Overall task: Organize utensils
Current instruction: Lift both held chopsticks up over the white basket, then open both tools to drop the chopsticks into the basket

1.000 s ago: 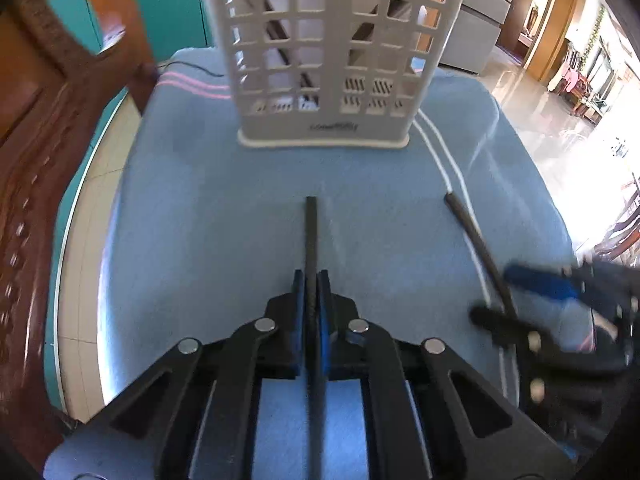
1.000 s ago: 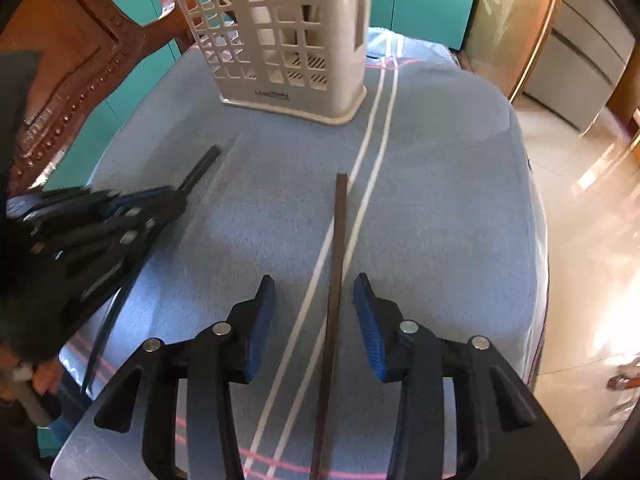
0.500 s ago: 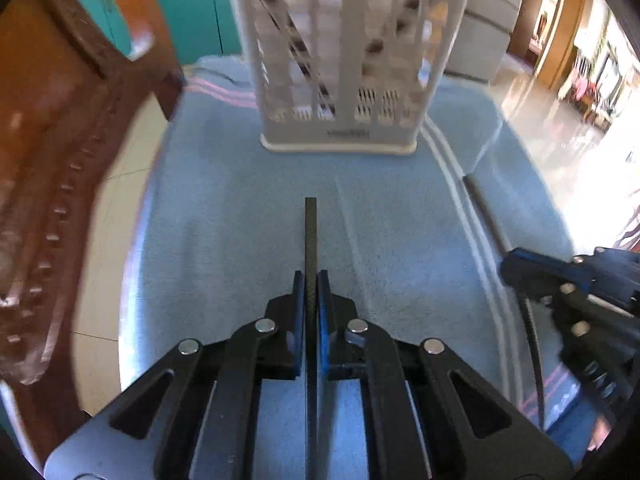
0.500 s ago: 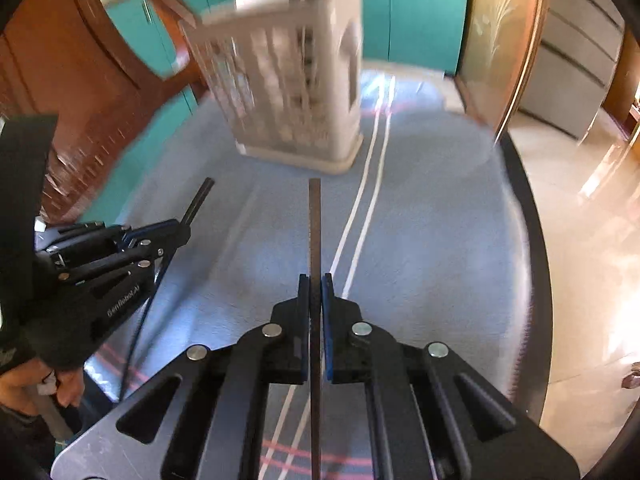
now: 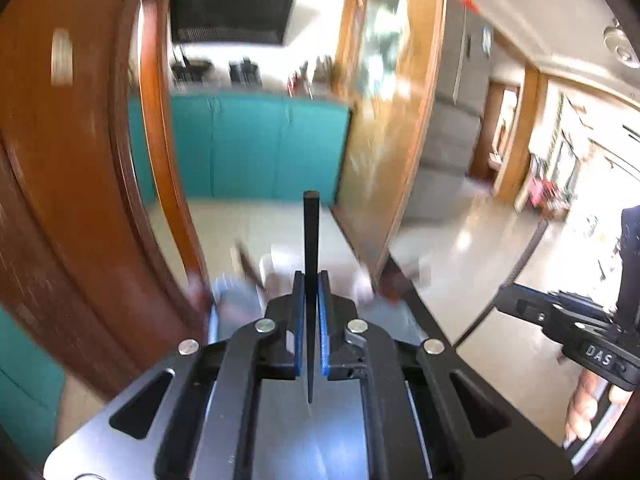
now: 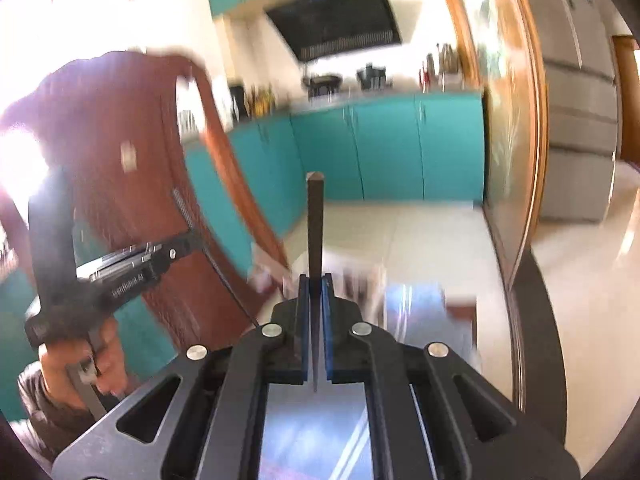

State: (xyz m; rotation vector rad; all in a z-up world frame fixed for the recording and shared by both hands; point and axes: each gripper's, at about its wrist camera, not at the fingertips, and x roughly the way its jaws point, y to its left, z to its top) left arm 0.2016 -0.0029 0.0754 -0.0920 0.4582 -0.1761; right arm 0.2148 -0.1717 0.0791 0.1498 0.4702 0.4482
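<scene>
Left wrist view: the left gripper (image 5: 308, 300) jaws are shut on a black chopstick (image 5: 310, 236) pointing up mid-frame. The right gripper (image 6: 316, 304) likewise holds a brown chopstick (image 6: 315, 224). Either could be dropped by fast swinging. Only the right view shows the holding hand (image 6: 86, 354), lower left.

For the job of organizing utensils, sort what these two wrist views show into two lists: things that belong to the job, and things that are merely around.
Belongs to the job:
- left claw, shut on a black chopstick
- right claw, shut on a dark brown chopstick

Merely around:
- teal cabinets
- range hood
- wooden chair back
- grey refrigerator
</scene>
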